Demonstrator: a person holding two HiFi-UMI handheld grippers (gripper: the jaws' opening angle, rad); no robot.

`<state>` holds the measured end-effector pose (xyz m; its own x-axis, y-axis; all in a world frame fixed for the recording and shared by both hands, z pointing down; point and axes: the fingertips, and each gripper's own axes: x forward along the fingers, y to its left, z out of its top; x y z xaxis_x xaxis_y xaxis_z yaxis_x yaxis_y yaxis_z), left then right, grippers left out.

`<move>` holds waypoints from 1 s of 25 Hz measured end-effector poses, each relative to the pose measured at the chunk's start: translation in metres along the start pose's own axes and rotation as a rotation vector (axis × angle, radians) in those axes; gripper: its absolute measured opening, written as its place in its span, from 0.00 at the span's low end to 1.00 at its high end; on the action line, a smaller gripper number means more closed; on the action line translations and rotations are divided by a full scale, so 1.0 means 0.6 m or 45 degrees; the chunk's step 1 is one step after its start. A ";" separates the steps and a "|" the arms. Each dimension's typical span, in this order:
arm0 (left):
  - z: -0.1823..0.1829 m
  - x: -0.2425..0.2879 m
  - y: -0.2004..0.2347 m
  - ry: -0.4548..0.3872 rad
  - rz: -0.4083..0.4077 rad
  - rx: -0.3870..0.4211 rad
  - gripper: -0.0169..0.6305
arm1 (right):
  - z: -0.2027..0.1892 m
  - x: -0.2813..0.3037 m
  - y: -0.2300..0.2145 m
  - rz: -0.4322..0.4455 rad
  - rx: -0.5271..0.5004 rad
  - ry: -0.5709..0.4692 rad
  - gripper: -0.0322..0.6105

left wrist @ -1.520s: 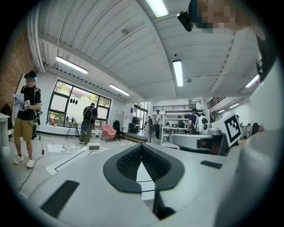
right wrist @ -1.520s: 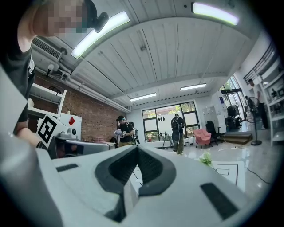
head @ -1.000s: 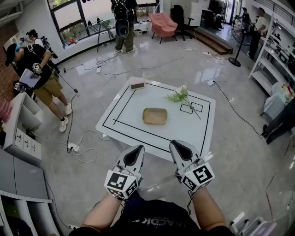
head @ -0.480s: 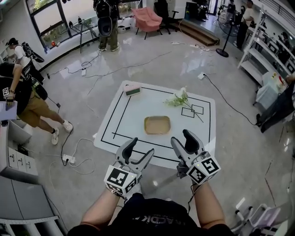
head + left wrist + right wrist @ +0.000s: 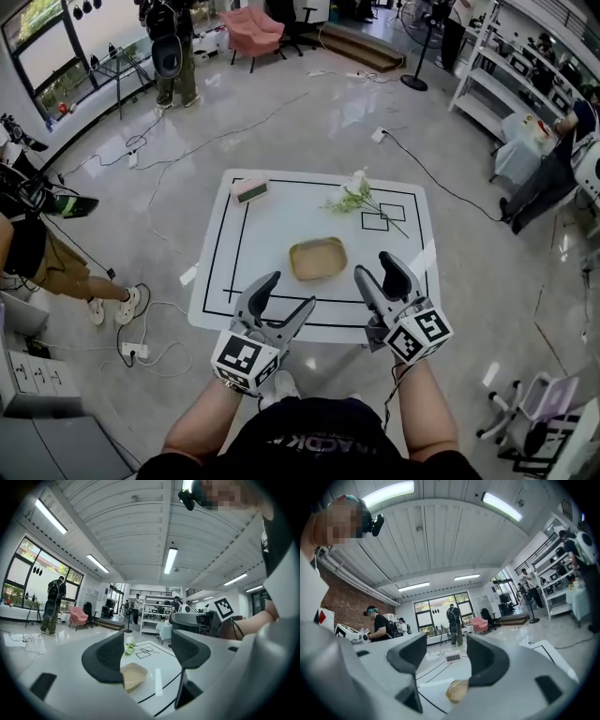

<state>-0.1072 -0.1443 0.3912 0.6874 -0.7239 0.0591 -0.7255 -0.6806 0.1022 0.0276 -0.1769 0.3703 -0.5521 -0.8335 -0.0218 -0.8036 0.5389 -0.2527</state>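
The only marks near my hands are the black-and-white square codes on the cubes of my left gripper (image 5: 286, 292) and right gripper (image 5: 375, 267); they carry patterns, not letters. The print on my shirt at the bottom edge of the head view is too small to read, and so is the face of the small box (image 5: 249, 190) at the upper left corner of the white table (image 5: 281, 225).

The tan tray (image 5: 317, 258) lies in the middle of the frame, inside the table's black outline and just above both grippers. It is a shallow rounded rectangle with a raised rim, pale brown like woven fibre, and nothing shows in it. A sprig of white flowers (image 5: 354, 195) lies above and right of it, near two small black squares drawn on the table.

In the left gripper view my fingers are spread wide, with the tray (image 5: 133, 676) low between them, well off. In the right gripper view they are also spread and grip nothing; the tray (image 5: 457, 691) sits at the lower centre.
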 end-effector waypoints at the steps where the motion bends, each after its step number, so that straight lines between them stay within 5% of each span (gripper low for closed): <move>1: 0.000 0.001 0.005 0.003 -0.019 -0.001 0.50 | -0.002 0.003 0.000 -0.019 0.000 0.000 0.44; 13: -0.014 0.017 0.042 0.024 -0.200 -0.031 0.50 | -0.042 0.017 -0.012 -0.220 0.058 0.024 0.44; 25: -0.044 0.019 0.038 0.061 -0.256 -0.053 0.50 | -0.110 0.019 -0.032 -0.278 0.153 0.116 0.44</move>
<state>-0.1153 -0.1650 0.4202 0.8198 -0.5670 0.0804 -0.5721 -0.8049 0.1576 0.0222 -0.1890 0.4387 -0.3904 -0.9112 0.1316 -0.8769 0.3244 -0.3548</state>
